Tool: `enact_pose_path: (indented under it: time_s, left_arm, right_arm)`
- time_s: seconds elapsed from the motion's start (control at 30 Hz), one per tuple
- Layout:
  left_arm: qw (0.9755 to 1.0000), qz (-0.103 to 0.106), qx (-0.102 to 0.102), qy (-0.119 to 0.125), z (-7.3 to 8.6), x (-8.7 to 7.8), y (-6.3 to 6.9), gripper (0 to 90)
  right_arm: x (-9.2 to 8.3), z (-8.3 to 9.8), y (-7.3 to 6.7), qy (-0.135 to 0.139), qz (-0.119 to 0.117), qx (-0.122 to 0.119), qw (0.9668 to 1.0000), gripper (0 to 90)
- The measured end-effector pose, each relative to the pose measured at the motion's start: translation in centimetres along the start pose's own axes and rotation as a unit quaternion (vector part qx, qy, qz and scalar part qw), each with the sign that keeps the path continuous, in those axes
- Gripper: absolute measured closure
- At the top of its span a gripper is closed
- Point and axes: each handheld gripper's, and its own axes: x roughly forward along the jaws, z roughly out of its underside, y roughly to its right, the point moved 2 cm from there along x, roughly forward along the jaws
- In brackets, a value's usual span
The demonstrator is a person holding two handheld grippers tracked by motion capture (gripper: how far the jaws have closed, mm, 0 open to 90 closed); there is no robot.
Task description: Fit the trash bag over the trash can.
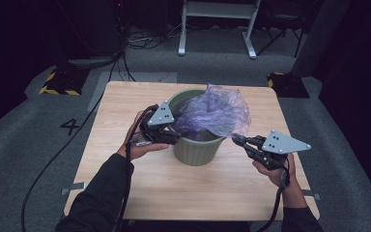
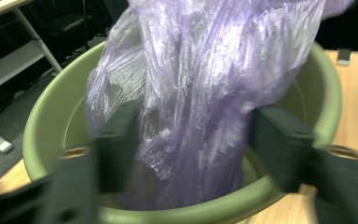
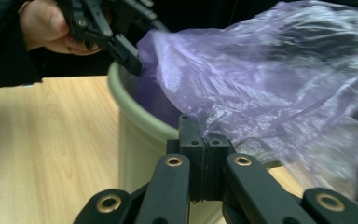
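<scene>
A round, pale green plastic bin [image 1: 196, 147] stands near the middle of the light wooden desk [image 1: 125, 188]. A thin, crinkled, translucent purple plastic bag [image 1: 217, 113] sits partly inside it, its lower part down in the bin and its upper part billowing above the rim toward the far right.

The left tool [image 1: 171, 137] is at the bin's near-left rim, reaching over it into the opening. In the left gripper view its jaws stand apart on either side of the hanging bag film [image 2: 200, 107]; the picture is blurred there, so whether either pad touches the plastic is hard to say, but they do not look clamped on it.

The right tool [image 1: 235, 138] is just off the bin's right side, level with the rim. In the right gripper view its jaws are pressed together, pinching an edge of the purple bag [image 3: 261, 93] at their tips [image 3: 204, 140].
</scene>
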Motion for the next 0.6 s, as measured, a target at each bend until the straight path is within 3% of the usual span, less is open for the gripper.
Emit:
enact_pose_path:
  time_s: [0.03,0.2,0.3,0.4,0.6]
  left_arm:
    - [0.9999,0.004,-0.006,0.008,-0.2,-0.2,0.1,23.0]
    - [0.9987,0.031,-0.016,0.038,-1.3,-0.9,0.7,18.2]
    - [0.9976,0.047,0.001,0.05,-2.2,-0.9,1.9,18.6]
    - [0.9958,0.068,0.009,0.06,-3.1,-0.8,3.3,18.3]
    - [0.995,0.078,0.026,0.057,-4.4,-0.3,6.1,16.4]
  right_arm:
    - [0.0,-0.1,-0.2,-0.003,-0.004,-0.003,1.0,90.0]
    - [-0.1,-0.5,-1.1,-0.021,-0.007,-0.026,0.9994,90.0]
    - [0.5,-0.8,-2.0,-0.039,-0.01,-0.045,0.9982,90.0]
    - [0.7,-0.9,-2.4,-0.042,-0.015,-0.046,0.9979,90.0]
    - [1.7,-0.6,-4.0,-0.055,-0.031,-0.064,0.9959,89.1]
